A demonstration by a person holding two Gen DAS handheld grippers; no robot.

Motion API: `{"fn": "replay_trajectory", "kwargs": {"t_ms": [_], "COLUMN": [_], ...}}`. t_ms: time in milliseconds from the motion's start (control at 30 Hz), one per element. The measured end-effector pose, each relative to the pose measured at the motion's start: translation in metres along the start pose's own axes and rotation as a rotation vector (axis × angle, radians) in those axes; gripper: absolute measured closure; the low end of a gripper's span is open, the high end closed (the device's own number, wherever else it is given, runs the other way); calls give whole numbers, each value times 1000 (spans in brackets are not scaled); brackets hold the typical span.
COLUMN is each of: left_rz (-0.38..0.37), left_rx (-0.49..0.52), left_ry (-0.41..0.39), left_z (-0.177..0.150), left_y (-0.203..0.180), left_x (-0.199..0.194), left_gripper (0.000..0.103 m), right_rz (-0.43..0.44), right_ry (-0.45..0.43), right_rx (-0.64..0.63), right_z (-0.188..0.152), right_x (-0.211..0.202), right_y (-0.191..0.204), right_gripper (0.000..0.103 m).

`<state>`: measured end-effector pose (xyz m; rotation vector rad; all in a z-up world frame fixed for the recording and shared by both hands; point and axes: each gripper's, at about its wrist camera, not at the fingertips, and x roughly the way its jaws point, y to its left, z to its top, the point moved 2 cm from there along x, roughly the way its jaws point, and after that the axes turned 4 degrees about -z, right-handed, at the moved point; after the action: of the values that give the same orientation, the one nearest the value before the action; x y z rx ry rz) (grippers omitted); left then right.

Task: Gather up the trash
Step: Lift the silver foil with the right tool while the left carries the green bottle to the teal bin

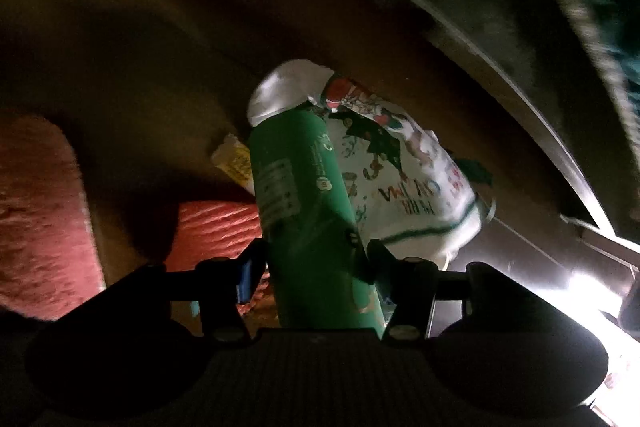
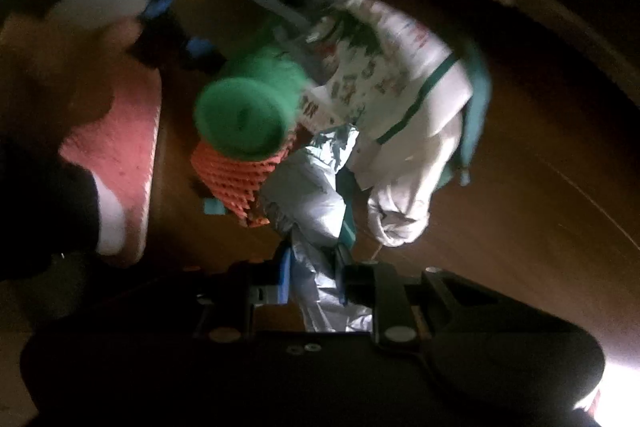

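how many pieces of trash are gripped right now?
2. Green cylindrical can between the left gripper fingers; crumpled silver foil wrapper between the right gripper fingers. More litter lies loose below.

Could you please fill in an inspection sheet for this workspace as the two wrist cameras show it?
Surface: brown wooden floor, dimly lit, with a bright glare at the lower right of the left wrist view.
Job's things: green can gripped by the left tongs; crumpled silver wrapper gripped by the right tongs.
Clutter: white printed bag, orange netted piece, small yellow scrap lying on the floor close together.
Grippers: both shut on their items.
Cables: nothing seen.
Surroundings: pink rug at the left; pale furniture edge at the upper right, blurred.
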<state>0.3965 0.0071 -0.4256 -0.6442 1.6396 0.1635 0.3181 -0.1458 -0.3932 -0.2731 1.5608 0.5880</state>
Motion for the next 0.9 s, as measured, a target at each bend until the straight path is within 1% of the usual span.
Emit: {"fn": "replay_trajectory", "kwargs": {"t_ms": [67,133,267,333,567,767,900], "left_rz": [9,-1,-33,-45,-98,-142,-178], "left_rx": [-4,-3,50,71,117,212,283], "left_ry": [1,14,-20,-40,-138,-264,-344], "left_z": [-9,-18,-42,-57,-100,-138,-161], "left_y": [1,8,4,5,13,-2,-19], "left_x": [-17,-36,-83,-107,-184,-258,-304], "left_gripper": [49,49,49,49,49,49,48], "right_rz": [-10,-29,-40,-45,-62,-50,-78], "right_ry": [-12,-36,-101,-130,-267,-403,-485], "right_rx": [55,118,265,313,356,367,346], "right_z": [-4,-11,-25,-33,-56,-71,-74], "right_x": [-21,-43,-85,-110,-192,-261,-311], "right_y": [-2,-3,2,4,28,54,68], "right_gripper": [83,83,83,83,83,83,83]}}
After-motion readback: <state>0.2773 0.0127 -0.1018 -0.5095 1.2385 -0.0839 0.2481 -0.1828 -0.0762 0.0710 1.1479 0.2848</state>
